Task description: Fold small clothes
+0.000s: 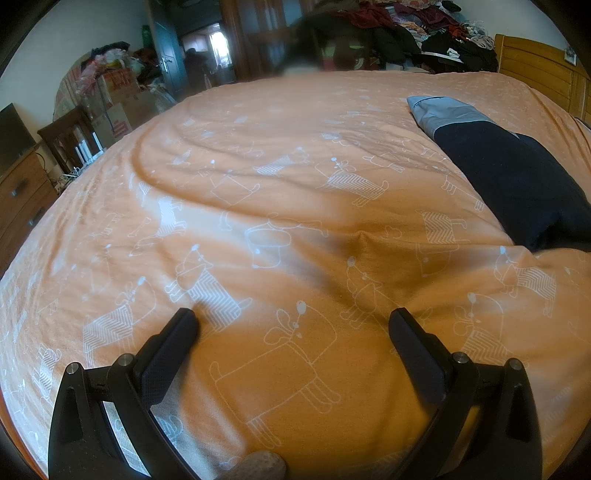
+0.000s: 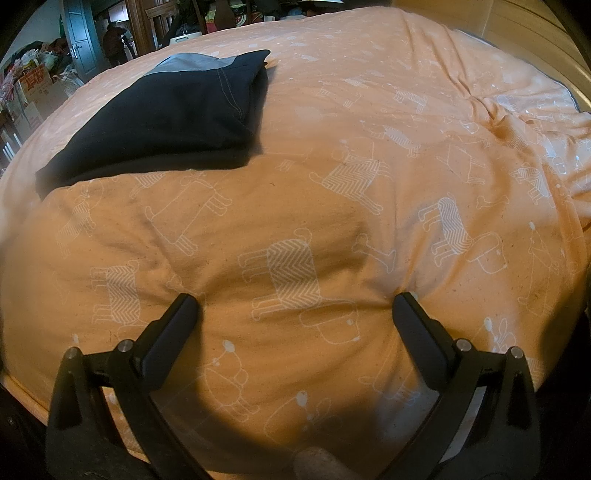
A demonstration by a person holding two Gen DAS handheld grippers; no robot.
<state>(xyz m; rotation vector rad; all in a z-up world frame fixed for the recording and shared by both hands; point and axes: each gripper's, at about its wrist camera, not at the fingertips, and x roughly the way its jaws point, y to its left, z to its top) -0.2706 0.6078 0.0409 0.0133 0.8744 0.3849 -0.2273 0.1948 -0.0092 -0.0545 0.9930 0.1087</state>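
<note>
A dark navy garment (image 2: 162, 122) with a grey band is lying folded mid-bed, soft and light; its stitched edge is judged best pinched. Both the left claw (image 1: 291, 325) and right claw (image 2: 295, 310) are being held spread, empty.

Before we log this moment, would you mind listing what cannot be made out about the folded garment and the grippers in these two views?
- Folded dark garment: in the left wrist view its near end is cut off by the right frame edge.
- What kind of garment it is: folded in the right wrist view, so it cannot be told.
- Clothes pile behind the bed: too small and tangled to separate.
- Left gripper and right gripper: open, empty; handles out of frame.
</note>
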